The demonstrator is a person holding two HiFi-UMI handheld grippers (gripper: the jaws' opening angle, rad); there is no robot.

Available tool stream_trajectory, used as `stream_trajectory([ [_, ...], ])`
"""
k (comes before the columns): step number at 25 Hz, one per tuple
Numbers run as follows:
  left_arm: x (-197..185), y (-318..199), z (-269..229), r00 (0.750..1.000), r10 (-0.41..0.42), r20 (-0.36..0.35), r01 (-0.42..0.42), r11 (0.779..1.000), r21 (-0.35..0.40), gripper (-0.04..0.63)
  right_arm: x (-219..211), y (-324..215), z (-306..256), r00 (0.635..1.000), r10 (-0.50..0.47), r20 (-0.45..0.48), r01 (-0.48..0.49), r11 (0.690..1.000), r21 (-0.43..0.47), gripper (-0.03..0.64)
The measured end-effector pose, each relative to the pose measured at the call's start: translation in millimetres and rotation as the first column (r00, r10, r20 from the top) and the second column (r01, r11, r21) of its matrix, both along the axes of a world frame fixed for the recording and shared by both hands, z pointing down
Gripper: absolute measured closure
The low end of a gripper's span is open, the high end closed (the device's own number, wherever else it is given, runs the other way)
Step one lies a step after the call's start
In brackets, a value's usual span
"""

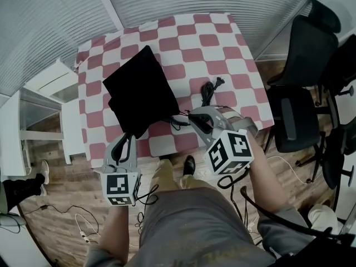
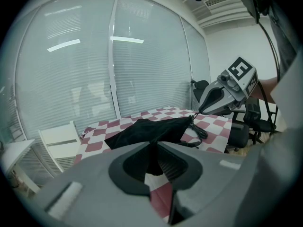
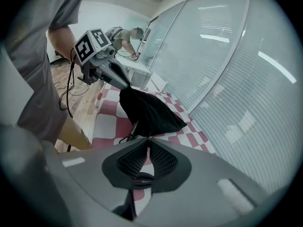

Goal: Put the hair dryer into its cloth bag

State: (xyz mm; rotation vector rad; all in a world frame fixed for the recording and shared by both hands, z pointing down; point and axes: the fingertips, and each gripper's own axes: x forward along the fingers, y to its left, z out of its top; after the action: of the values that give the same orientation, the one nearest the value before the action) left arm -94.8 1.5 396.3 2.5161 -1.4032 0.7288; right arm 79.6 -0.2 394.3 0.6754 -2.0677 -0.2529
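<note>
Pale slatted blinds (image 1: 55, 15) wall the far side of the room, over a wooden floor (image 1: 61, 204). At the centre stands a table (image 1: 211, 43) under a red-and-white checked cloth. Black office chairs (image 1: 300, 65) crowd its right side and a white bench (image 1: 47, 82) stands at its left.

The black cloth bag (image 1: 139, 90) lies on the left half of the table, its mouth towards the near edge. The left gripper (image 1: 129, 138) is clamped on the bag's near left edge, with black cloth pinched between its jaws. The right gripper (image 1: 192, 115) has its jaws pressed together on the bag's near right corner.

The hair dryer's body cannot be made out. Its black cord (image 1: 208, 93) trails from the bag's mouth across the table to the right.
</note>
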Motion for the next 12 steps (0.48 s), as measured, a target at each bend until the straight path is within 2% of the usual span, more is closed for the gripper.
stream_trajectory([
  [4, 4, 7, -7, 0.999, 0.025, -0.022, -0.024, 0.999, 0.046, 0.484, -2, 0, -6, 1.000, 0.011, 0.021, -0.011, 1.000, -0.002, 0.571],
  [7, 13, 13, -7, 0.998, 0.068, -0.016, -0.067, 0.996, 0.054, 0.428, -7, 2, -12, 1.000, 0.002, 0.026, -0.002, 1.000, 0.002, 0.571],
  [12, 41, 7, -17, 0.987, 0.155, 0.029, -0.157, 0.983, 0.095, 0.400, -10, 2, -21, 1.000, -0.002, 0.018, 0.002, 1.000, 0.015, 0.572],
])
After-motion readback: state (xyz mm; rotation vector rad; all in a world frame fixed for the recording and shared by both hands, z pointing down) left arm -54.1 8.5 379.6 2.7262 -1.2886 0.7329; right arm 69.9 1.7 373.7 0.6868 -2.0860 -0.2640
